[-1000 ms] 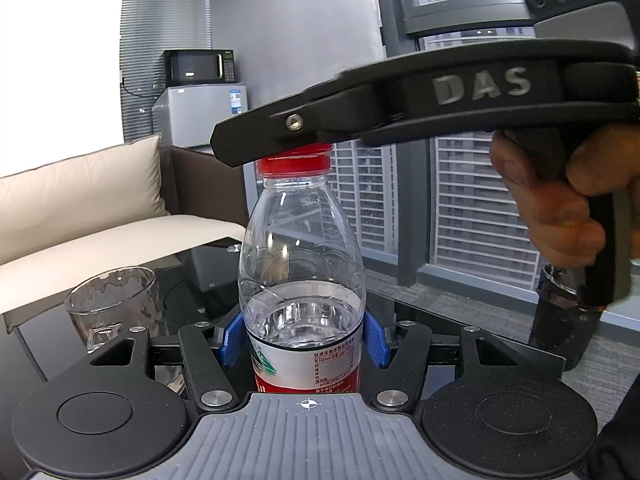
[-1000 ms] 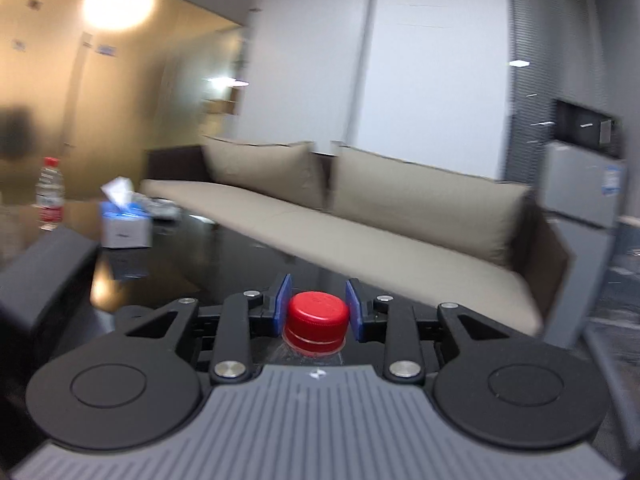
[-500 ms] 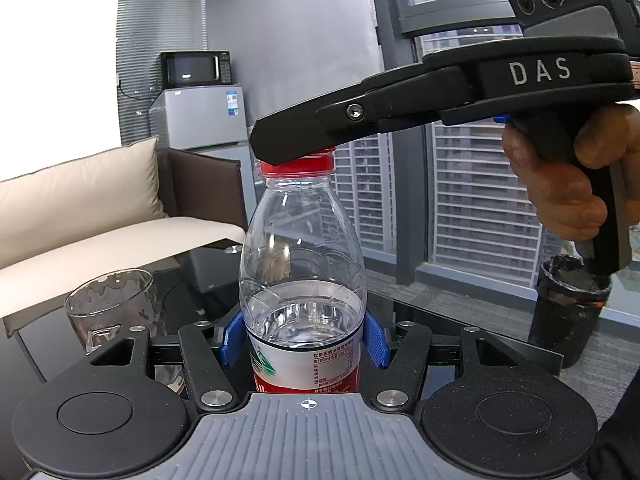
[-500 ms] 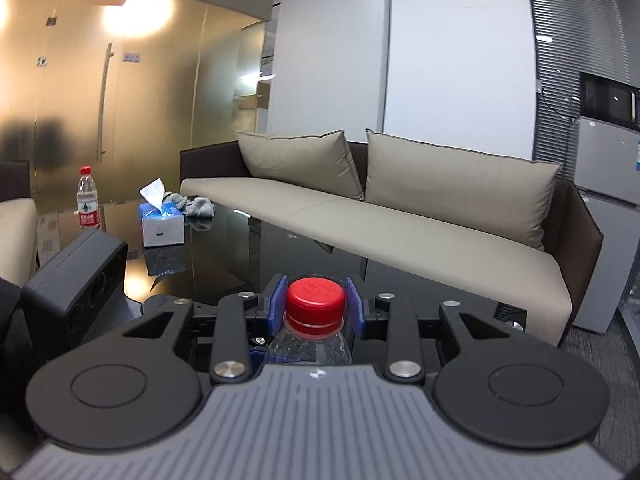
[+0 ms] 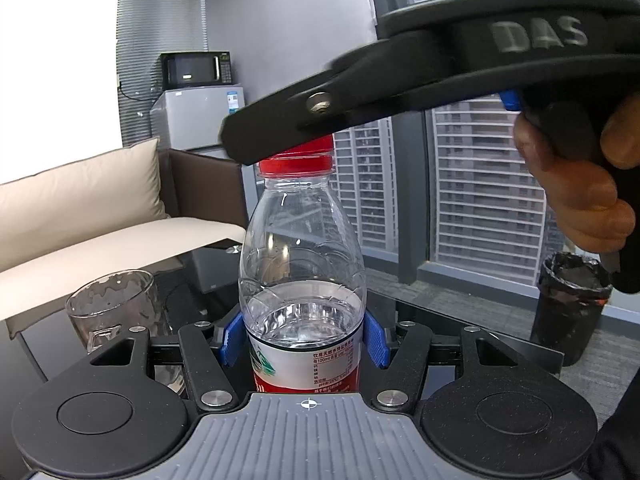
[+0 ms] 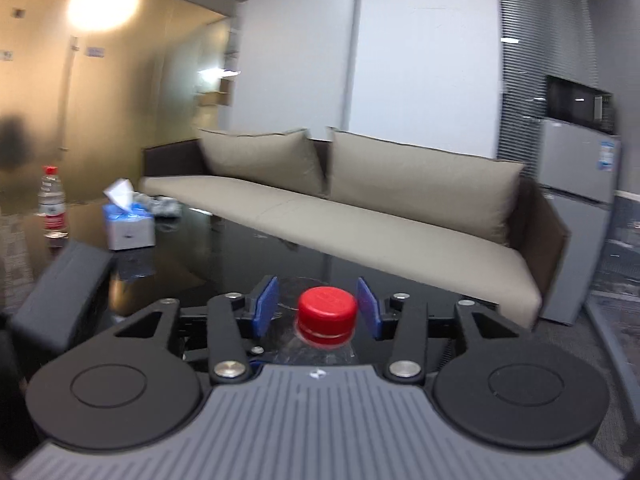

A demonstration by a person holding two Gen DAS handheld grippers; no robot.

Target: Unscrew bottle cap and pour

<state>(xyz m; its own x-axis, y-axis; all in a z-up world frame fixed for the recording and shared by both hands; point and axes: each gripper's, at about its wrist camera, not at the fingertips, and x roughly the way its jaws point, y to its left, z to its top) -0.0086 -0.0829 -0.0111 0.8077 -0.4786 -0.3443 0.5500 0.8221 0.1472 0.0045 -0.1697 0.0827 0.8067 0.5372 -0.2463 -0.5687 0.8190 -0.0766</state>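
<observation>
Bottle (image 5: 302, 280) stood upright on table (image 5: 460, 312), clamped at label by left gripper (image 5: 302, 340). Right gripper (image 6: 316, 308) opening, fingers (image 6: 266, 306) clear of red cap (image 6: 327, 312) between them. Best re-grip squarely, twist again, keep bottle steady near glass (image 5: 112, 304).

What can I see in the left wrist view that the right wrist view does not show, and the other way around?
Only the left wrist view shows the empty glass, the water level in the bottle, the left tongs shut on its body, the windows and the black bin.

Only the right wrist view shows the right tongs opening, with gaps on both sides of the red cap, plus a tissue box and a second bottle.

Both show the red cap, the sofa, fridge and microwave.
</observation>
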